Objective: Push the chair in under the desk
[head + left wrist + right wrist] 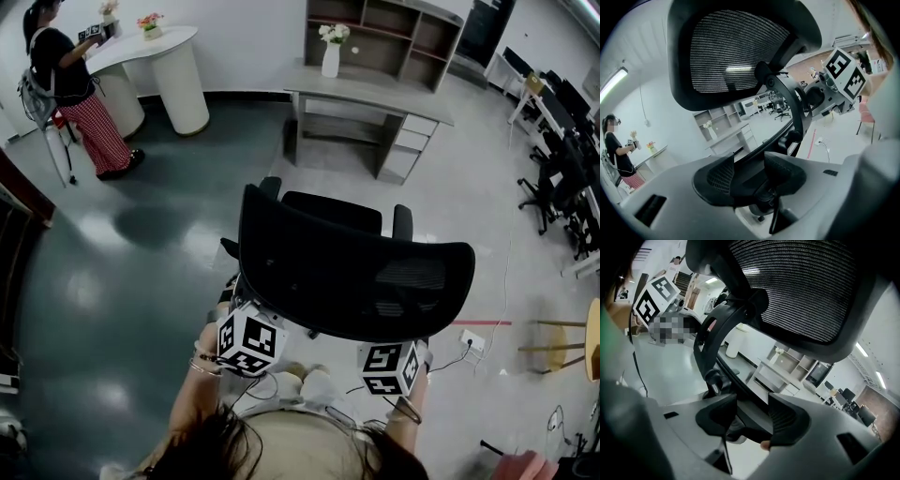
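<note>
Head view: mid-floor, a black mesh chair (pixel 356 272), seat turned to the far side, back to the near side. Straight beyond it, well apart across bare floor, the grey desk (pixel 370 94), long axis running left to right, drawers at its right end, a white vase (pixel 330 58) on top. At the near lower edge of the chair back, left gripper (pixel 251 328) and right gripper (pixel 392 354), one toward each side, about equally near. Far left, apart from all this, a person (pixel 70 94) at a white counter (pixel 159 66).

Left gripper view: jaws clamped on a dark bar of the chair's back frame, a pad on either side of it. Mesh back overhead; desk small and far past the frame.

Right gripper view: likewise gripping the frame's lower bar, mesh above, desk beyond.

Judging from this, a straight push to the far side wanted, along the chair's own facing and square to the desk's long axis, aimed at the open knee space left of the drawers. Even pressure from both sides advisable, to prevent swivelling.
</note>
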{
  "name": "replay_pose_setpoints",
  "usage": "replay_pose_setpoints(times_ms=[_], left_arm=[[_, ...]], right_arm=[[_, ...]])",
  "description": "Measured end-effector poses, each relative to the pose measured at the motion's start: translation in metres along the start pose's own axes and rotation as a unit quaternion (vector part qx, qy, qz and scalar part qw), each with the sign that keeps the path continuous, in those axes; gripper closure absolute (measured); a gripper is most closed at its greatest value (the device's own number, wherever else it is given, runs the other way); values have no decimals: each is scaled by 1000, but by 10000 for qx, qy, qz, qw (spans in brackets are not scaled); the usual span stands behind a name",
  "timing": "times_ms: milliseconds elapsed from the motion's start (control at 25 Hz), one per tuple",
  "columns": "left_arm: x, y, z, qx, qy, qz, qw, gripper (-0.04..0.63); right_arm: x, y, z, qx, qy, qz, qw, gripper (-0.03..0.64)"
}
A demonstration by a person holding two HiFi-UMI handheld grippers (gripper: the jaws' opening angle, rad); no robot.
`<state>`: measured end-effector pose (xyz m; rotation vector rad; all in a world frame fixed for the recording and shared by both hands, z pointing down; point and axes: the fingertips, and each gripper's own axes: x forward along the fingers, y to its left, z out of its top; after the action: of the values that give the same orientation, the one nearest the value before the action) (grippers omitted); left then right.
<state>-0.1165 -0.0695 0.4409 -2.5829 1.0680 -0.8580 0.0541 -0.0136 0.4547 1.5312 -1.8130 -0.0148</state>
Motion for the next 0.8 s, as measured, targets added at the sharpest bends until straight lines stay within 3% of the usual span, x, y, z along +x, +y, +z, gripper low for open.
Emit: replay_pose_setpoints(times_ms=[800], left_arm=[[60, 38, 17, -7, -34, 14, 10000, 397]], right_arm=[[58, -41, 21, -44, -23, 34, 10000, 408]])
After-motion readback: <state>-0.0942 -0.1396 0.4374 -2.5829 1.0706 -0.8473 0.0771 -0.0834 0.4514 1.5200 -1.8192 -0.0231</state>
